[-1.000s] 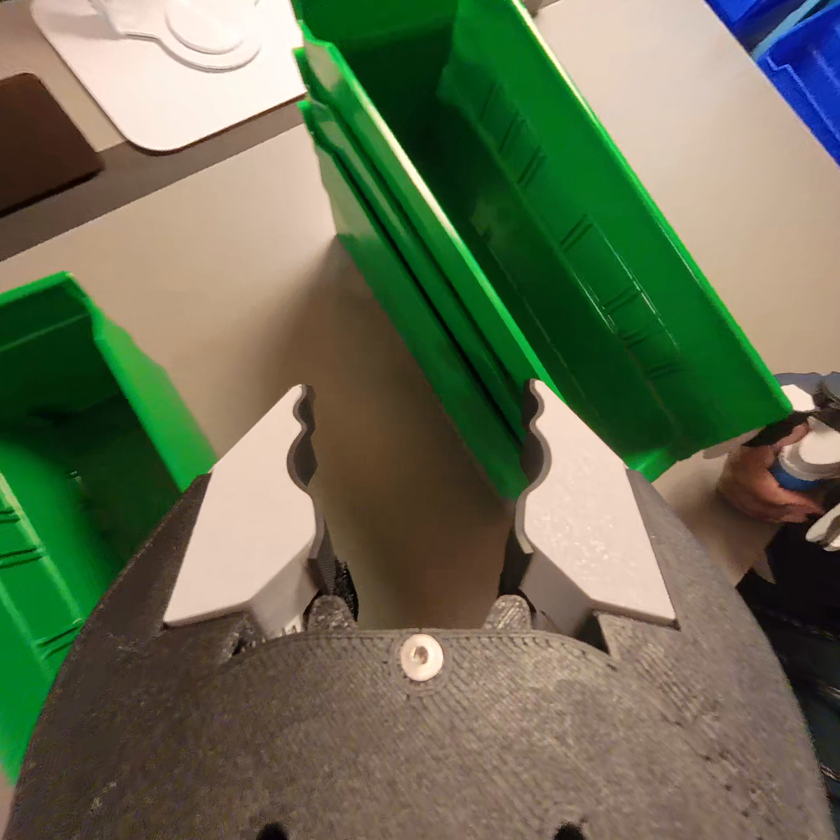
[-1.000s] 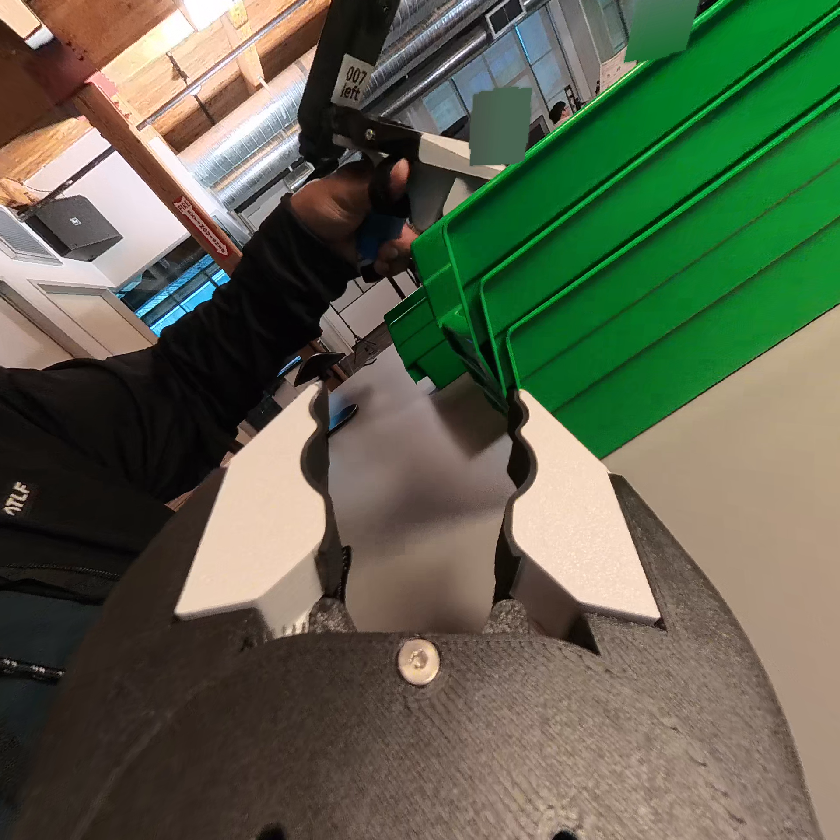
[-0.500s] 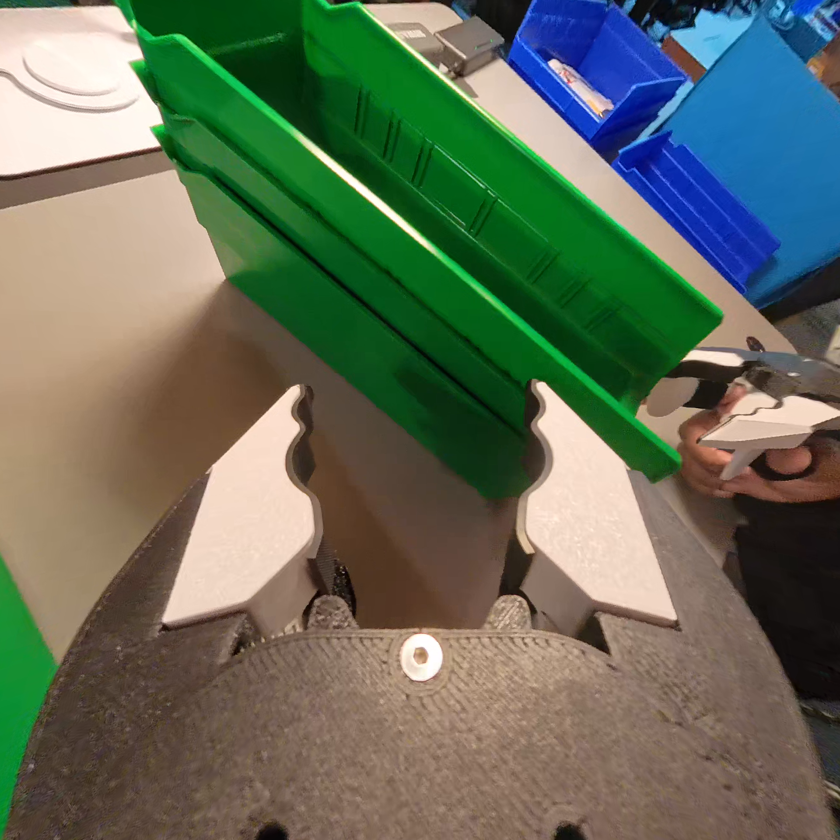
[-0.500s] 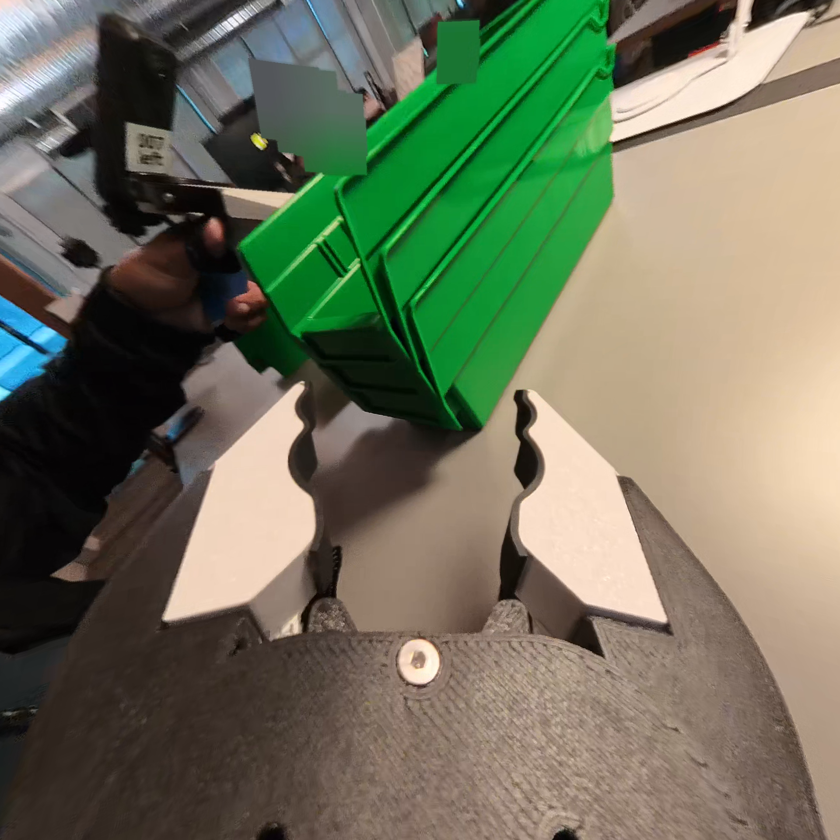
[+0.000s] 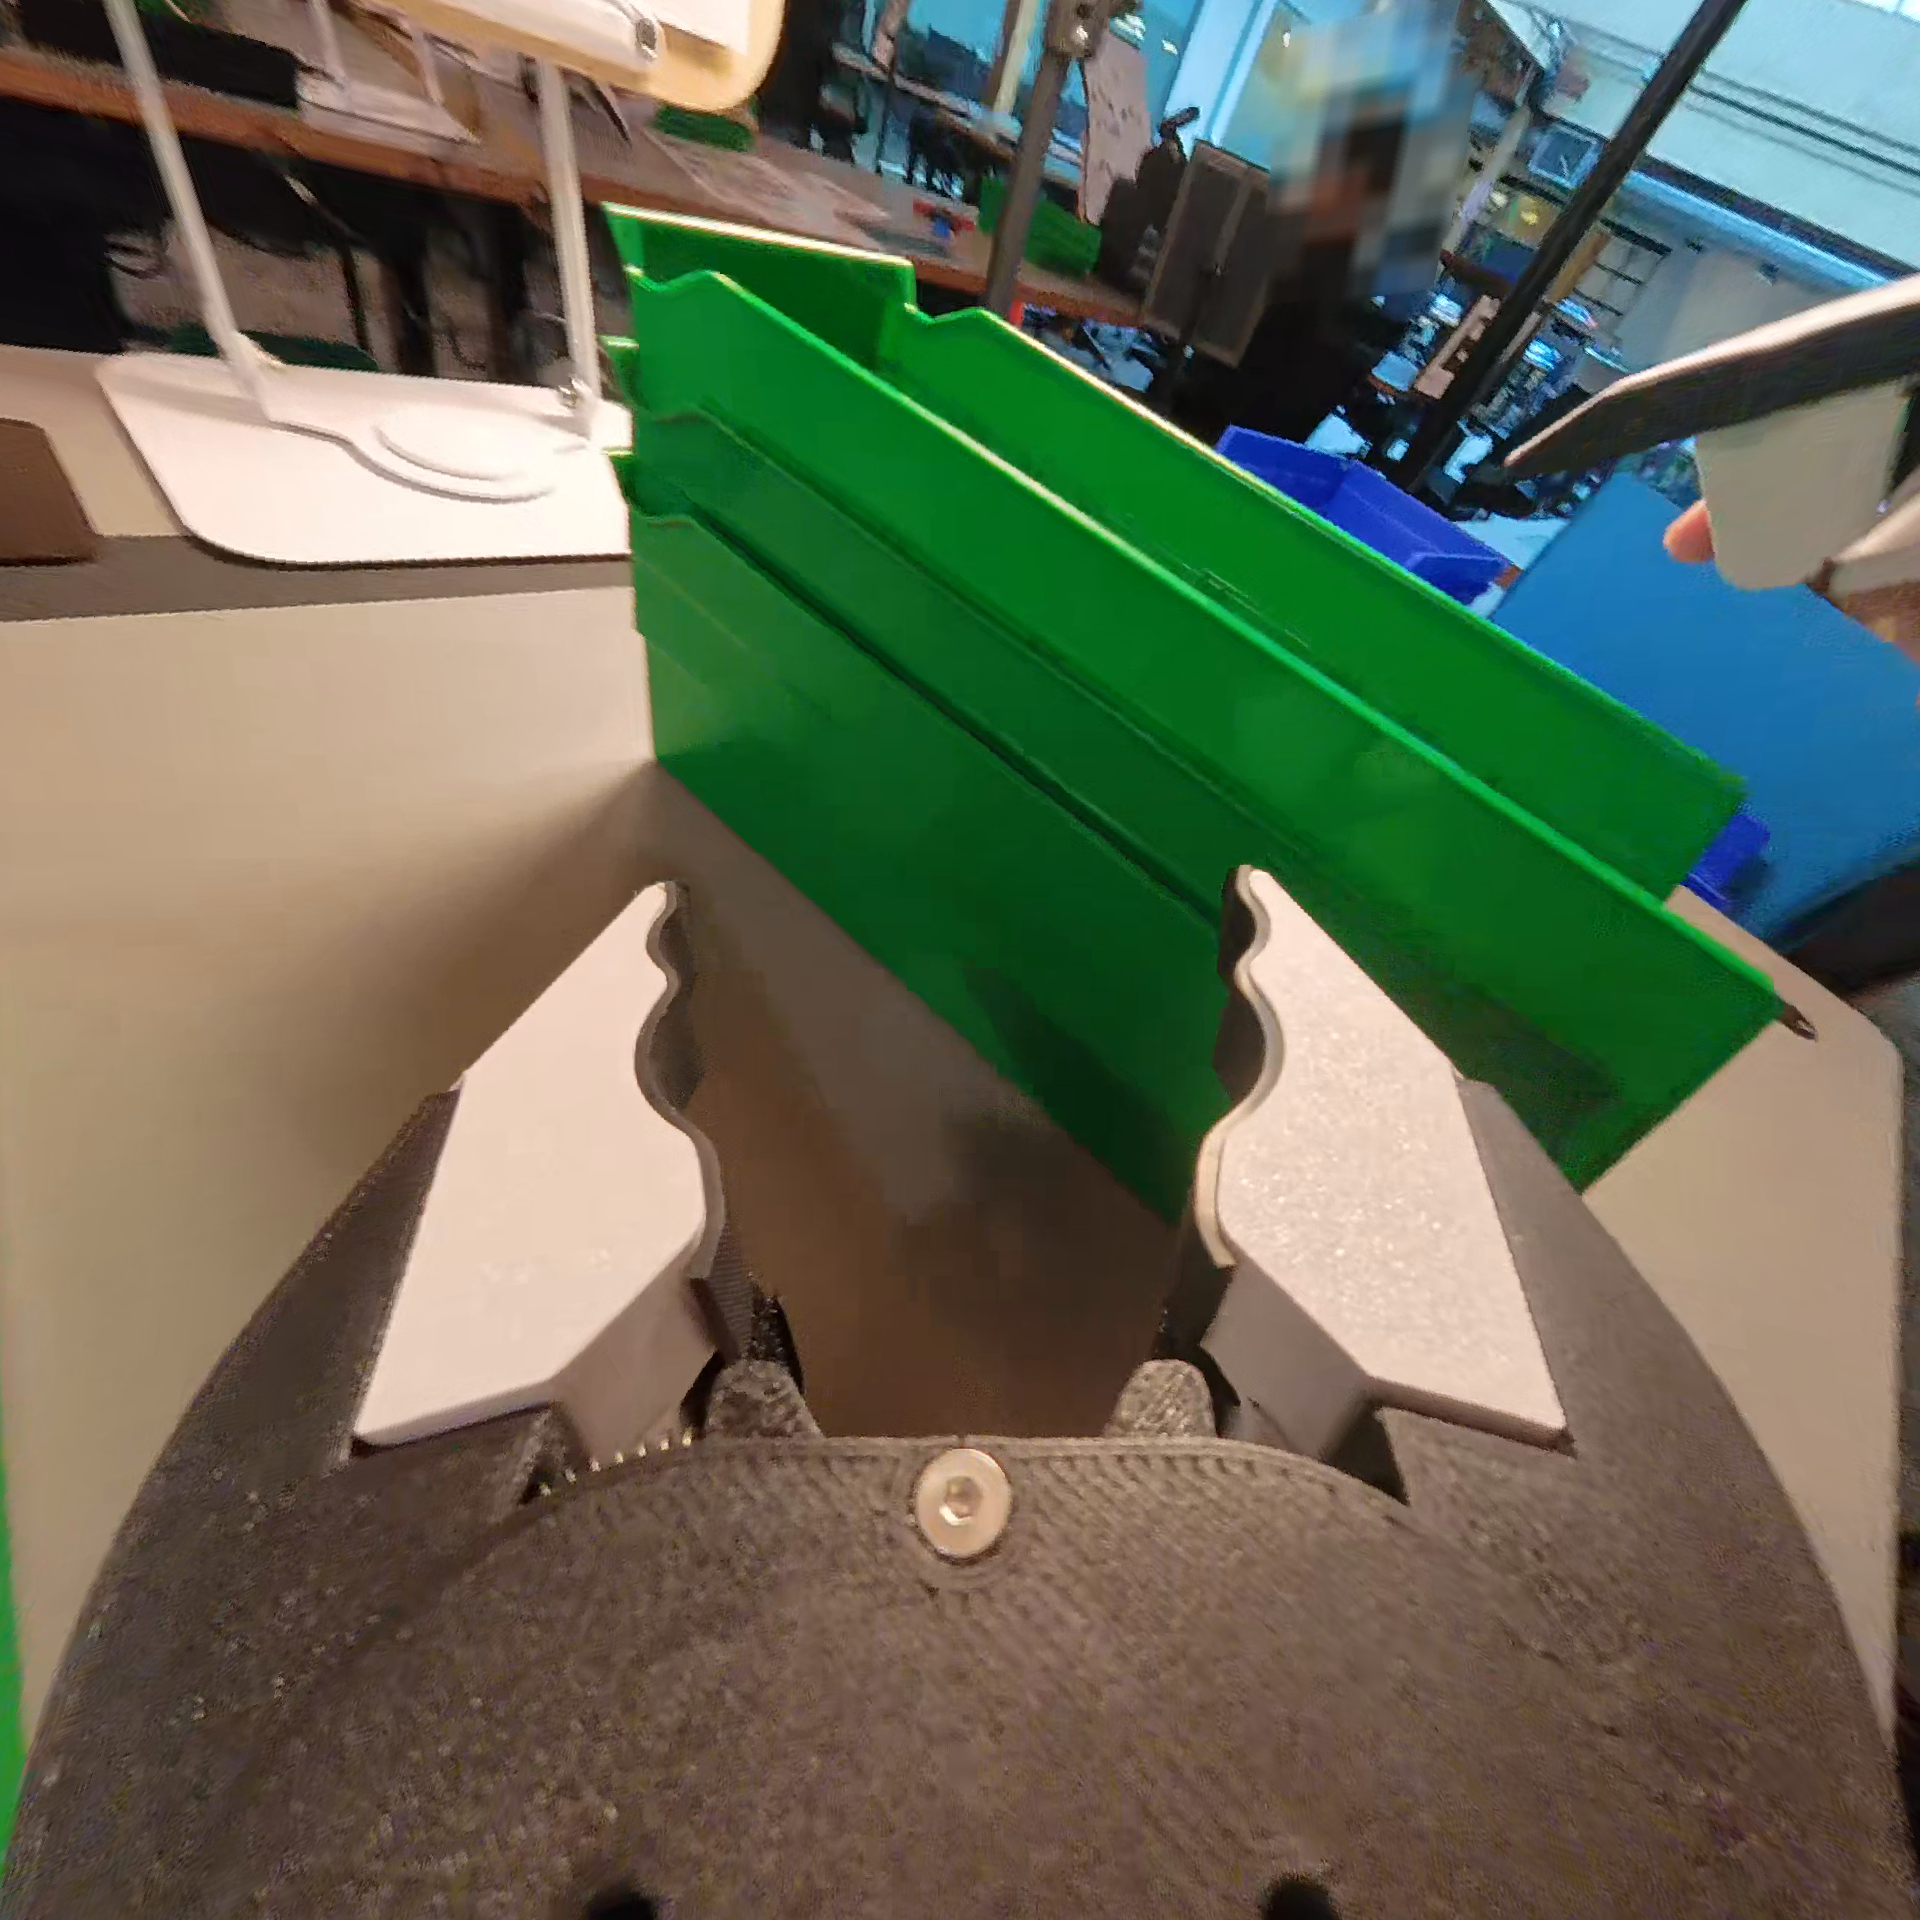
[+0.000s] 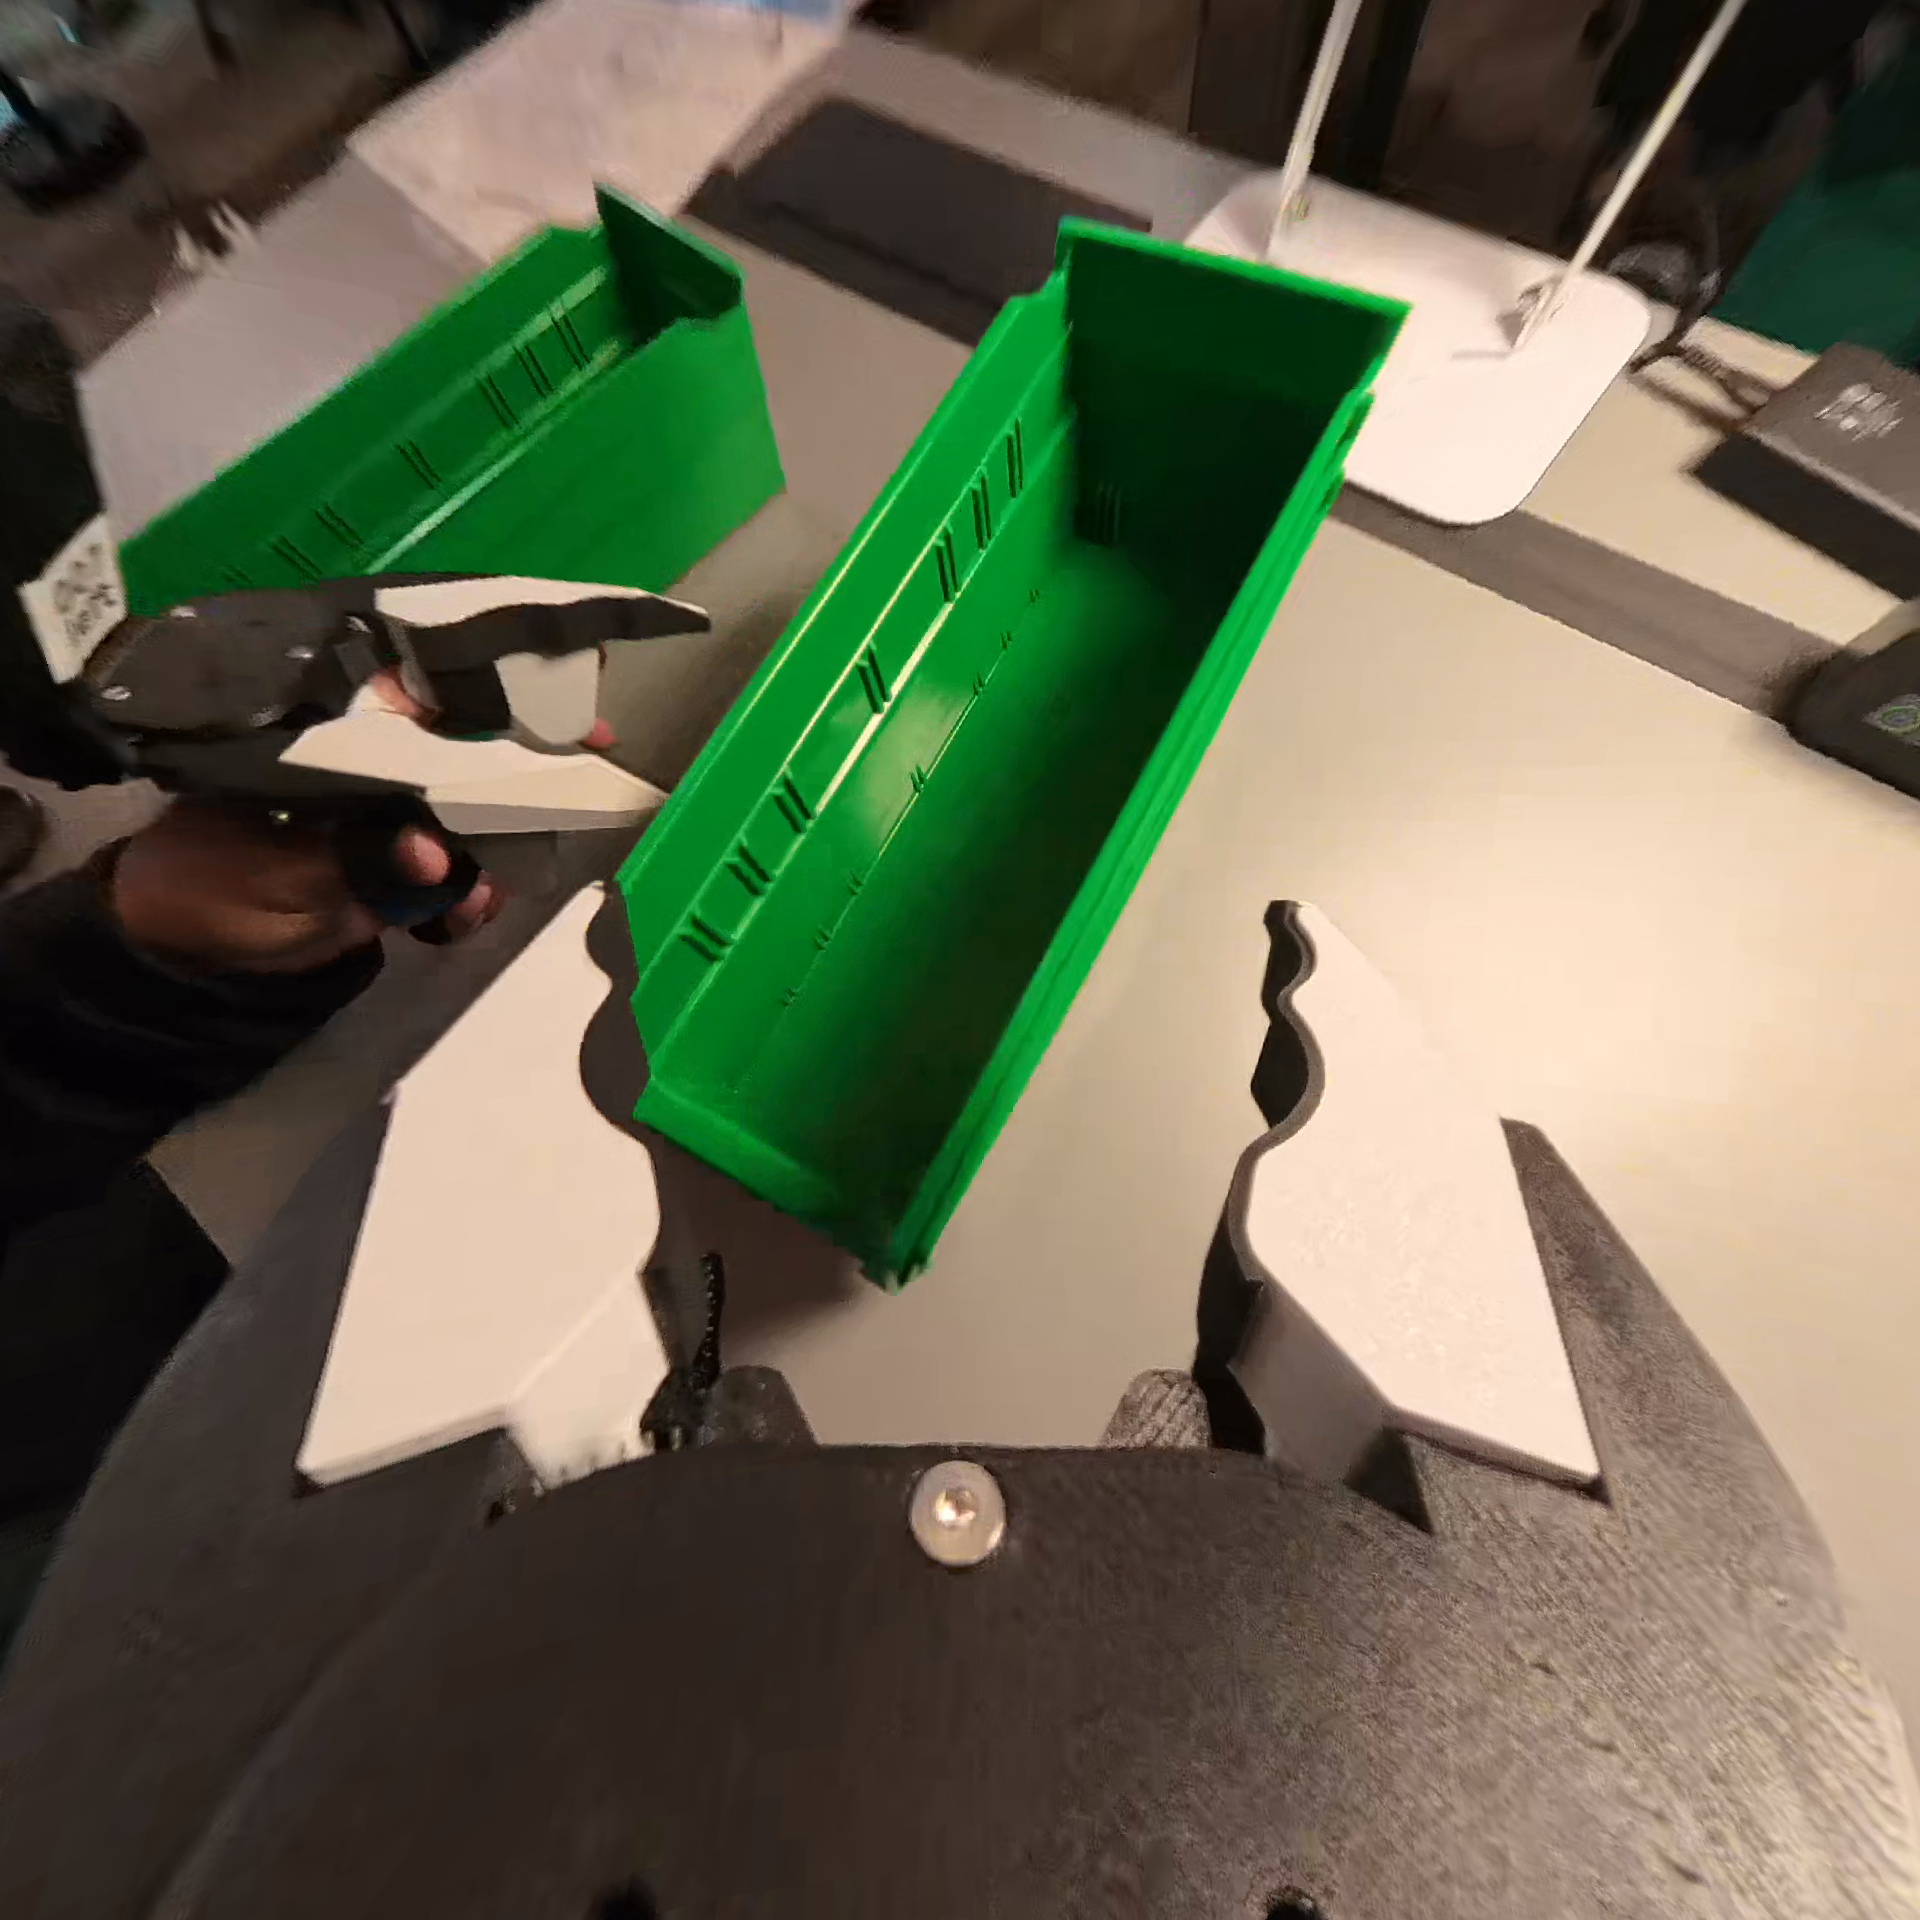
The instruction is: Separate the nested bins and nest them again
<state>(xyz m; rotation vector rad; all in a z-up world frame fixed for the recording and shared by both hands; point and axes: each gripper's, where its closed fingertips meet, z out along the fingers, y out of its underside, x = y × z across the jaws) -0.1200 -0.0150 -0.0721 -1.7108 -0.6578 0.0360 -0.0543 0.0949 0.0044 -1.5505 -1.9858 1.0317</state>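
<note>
Overhead, left tongs (image 6: 665, 712) and right tongs (image 6: 935, 935) wide, empty, nested green bins (image 6: 1039, 727) apparently 3, separate bin (image 6: 499, 457) beside

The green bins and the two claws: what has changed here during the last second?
The right claw rose from table level and now looks down into the nested green bins, jaws wider. The left claw dropped lower beside the stack. Both stay open, holding nothing; the stack and the separate green bin remain on the table.

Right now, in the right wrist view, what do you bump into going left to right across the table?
Left gripper → lone green bin → nested green bins → white stand base → black box.
</note>
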